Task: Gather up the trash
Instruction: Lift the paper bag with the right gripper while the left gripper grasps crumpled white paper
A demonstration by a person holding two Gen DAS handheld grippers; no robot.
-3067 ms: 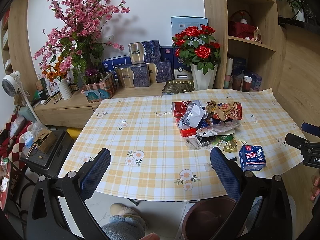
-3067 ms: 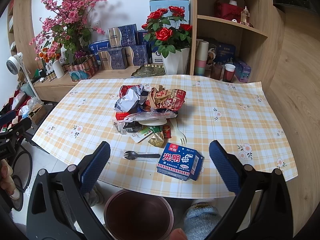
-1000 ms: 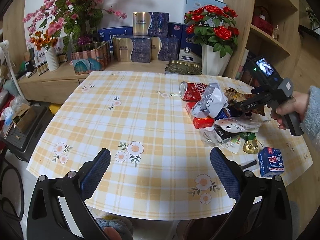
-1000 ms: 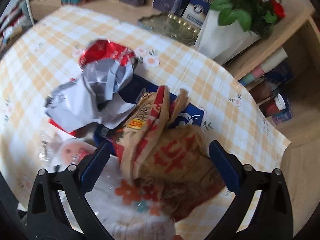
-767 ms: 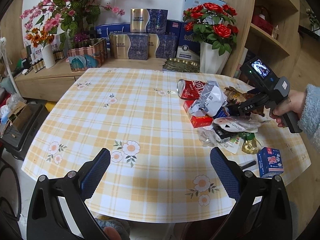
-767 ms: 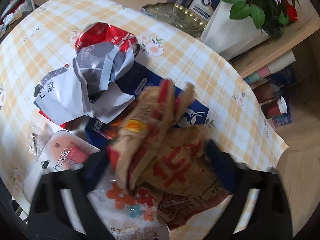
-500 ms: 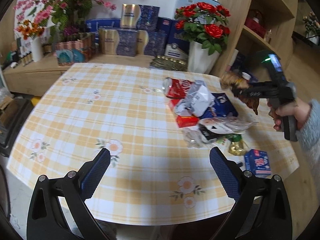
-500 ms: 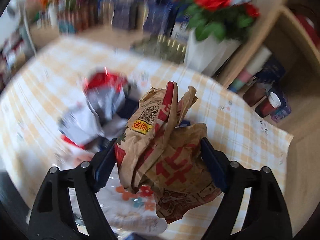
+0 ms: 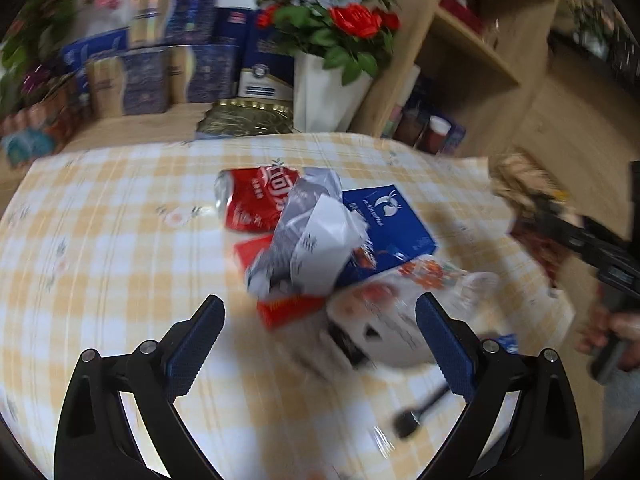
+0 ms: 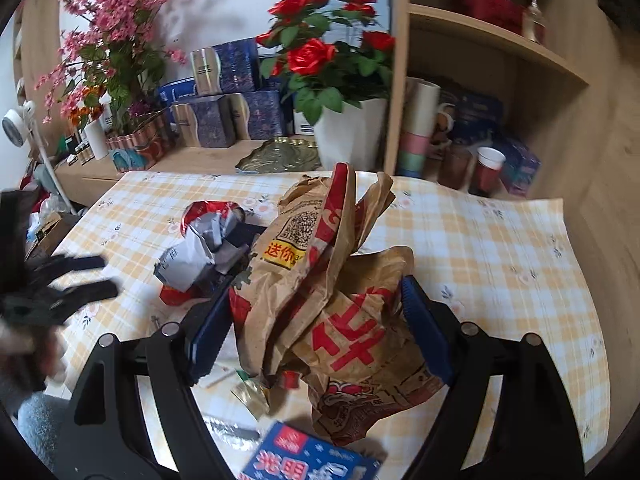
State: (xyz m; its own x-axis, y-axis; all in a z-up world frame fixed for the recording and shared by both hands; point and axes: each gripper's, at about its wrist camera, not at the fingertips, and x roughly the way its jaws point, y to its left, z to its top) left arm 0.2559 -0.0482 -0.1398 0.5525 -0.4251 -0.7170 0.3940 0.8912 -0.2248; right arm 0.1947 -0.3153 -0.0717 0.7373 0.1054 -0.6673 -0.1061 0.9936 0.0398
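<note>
My right gripper (image 10: 316, 320) is shut on a crumpled brown paper bag (image 10: 320, 272) with red print and holds it above the checked table (image 10: 500, 240). From the left wrist view the same bag (image 9: 524, 184) hangs at the far right in that gripper (image 9: 560, 228). My left gripper (image 9: 318, 316) is open, close over the trash pile: a grey-white wrapper (image 9: 316, 240), a red can (image 9: 256, 196), a blue coffee bag (image 9: 384, 228), a red box (image 9: 288, 308) and a white plastic pack (image 9: 400, 316). In the right wrist view the left gripper (image 10: 76, 276) is blurred.
A black fork (image 9: 416, 412) lies near the table's front edge, and a blue milk carton (image 10: 312, 460) sits below the bag. Behind the table stand a white vase of red roses (image 10: 348, 132), a gold tray (image 10: 276, 156), blue boxes and shelf cups (image 10: 488, 172).
The right gripper closed on the brown bag, lifted it off the pile and carried it right. The left gripper swung in and down toward the pile, which now fills its view.
</note>
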